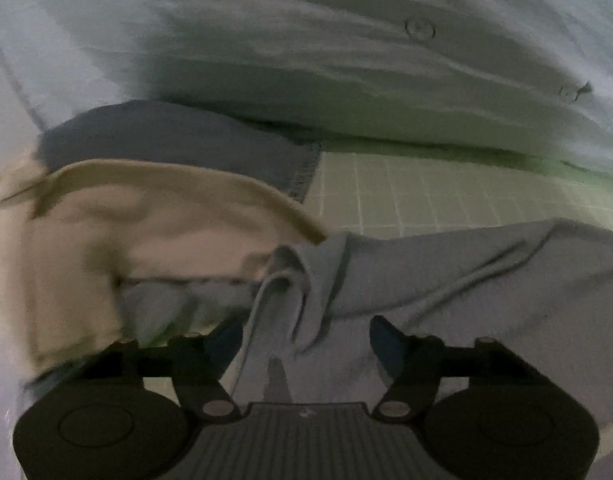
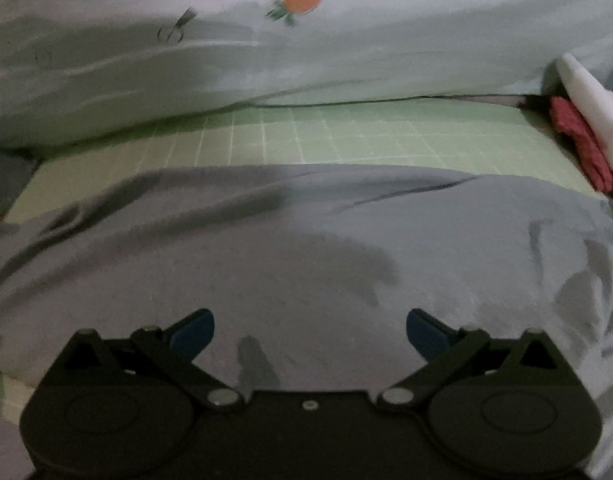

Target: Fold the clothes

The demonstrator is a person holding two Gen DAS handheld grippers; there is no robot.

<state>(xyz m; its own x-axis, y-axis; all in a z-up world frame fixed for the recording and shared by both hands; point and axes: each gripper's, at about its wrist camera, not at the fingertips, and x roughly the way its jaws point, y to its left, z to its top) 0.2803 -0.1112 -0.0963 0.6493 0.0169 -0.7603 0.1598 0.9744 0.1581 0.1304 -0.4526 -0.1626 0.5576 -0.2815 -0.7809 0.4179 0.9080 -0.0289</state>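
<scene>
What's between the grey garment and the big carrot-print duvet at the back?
In the right wrist view, a bare strip of green checked sheet lies between the grey garment and the carrot-print duvet; nothing rests on that stretch.

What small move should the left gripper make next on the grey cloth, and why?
Probably close the left gripper on the raised ridge of the grey garment. Its jaws stand open with that fold running between them, so it looks ready to pinch. The right gripper is also open above flat cloth, holding nothing.
</scene>
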